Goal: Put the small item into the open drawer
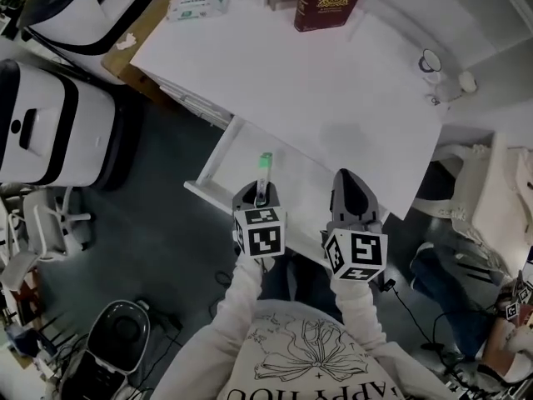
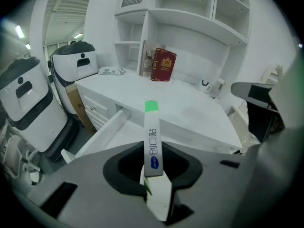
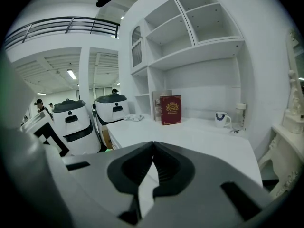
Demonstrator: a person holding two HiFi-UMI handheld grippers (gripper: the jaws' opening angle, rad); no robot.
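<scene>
My left gripper [image 1: 261, 197] [image 2: 153, 172] is shut on a slim white box with a green tip [image 1: 263, 173] [image 2: 152, 139], a small plaster pack that sticks out ahead of the jaws. It hangs over the near end of the open white drawer [image 1: 218, 163] [image 2: 107, 129], which stands pulled out from the white desk [image 1: 316, 82]. My right gripper [image 1: 352, 198] [image 3: 153, 161] is beside the left one over the desk's front edge, its jaws pressed together with nothing between them.
On the desk's far side stand a dark red book [image 1: 328, 2] [image 3: 170, 110], a tissue pack [image 1: 196, 4] and a mug [image 1: 430, 61] [image 3: 220, 118]. Two white robot housings [image 1: 50, 123] stand on the floor at left. A white chair [image 1: 500, 182] is at right.
</scene>
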